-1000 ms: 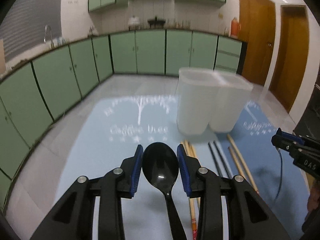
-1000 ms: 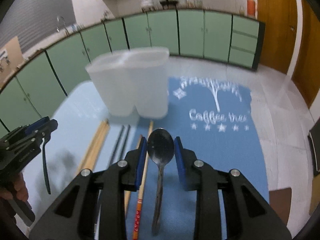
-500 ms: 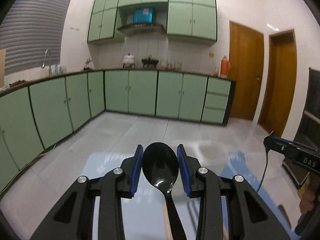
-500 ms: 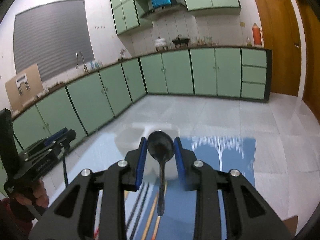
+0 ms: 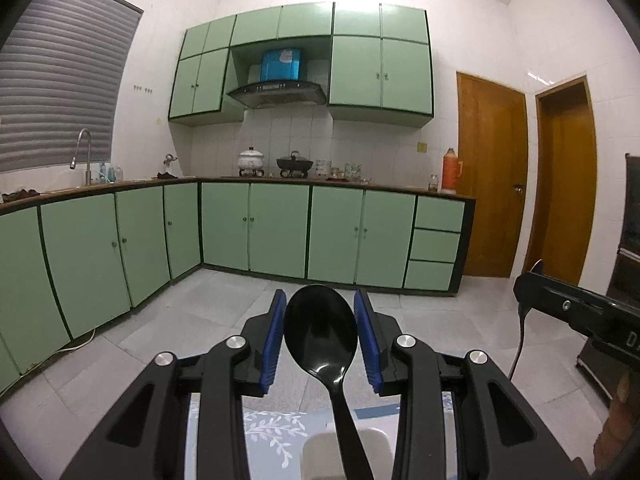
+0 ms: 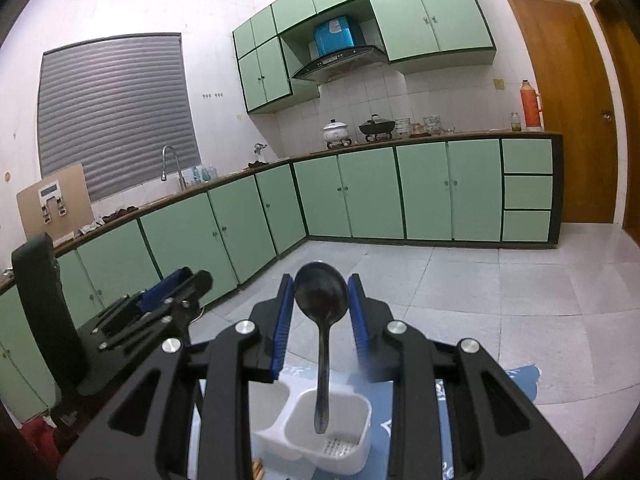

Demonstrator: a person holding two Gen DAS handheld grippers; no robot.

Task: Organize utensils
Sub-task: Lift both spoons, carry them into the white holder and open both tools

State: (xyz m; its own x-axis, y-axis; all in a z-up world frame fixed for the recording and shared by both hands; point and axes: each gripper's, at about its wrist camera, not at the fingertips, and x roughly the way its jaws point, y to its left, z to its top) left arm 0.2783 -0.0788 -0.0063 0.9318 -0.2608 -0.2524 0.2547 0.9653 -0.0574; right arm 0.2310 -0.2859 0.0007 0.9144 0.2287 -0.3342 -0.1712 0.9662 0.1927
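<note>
Room: green-cabinet kitchen; blue surface below.
Left gripper (image 5: 320, 320): jaws clamp black spoon (image 5: 320, 328) by its bowl, handle hanging.
Right gripper (image 6: 321, 304): jaws clamp metal spoon (image 6: 321, 300), handle hanging straight into white holder (image 6: 352, 432).
Nearer hand: judged right.

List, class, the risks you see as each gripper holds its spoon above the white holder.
1. Each spoon is pinched only at the bowl edges: the black spoon in the left gripper and the metal spoon in the right gripper could pivot or slip out.
2. Both handles hang over the white utensil holder; lowering together, they might clash or catch its rim and tip it.
</note>
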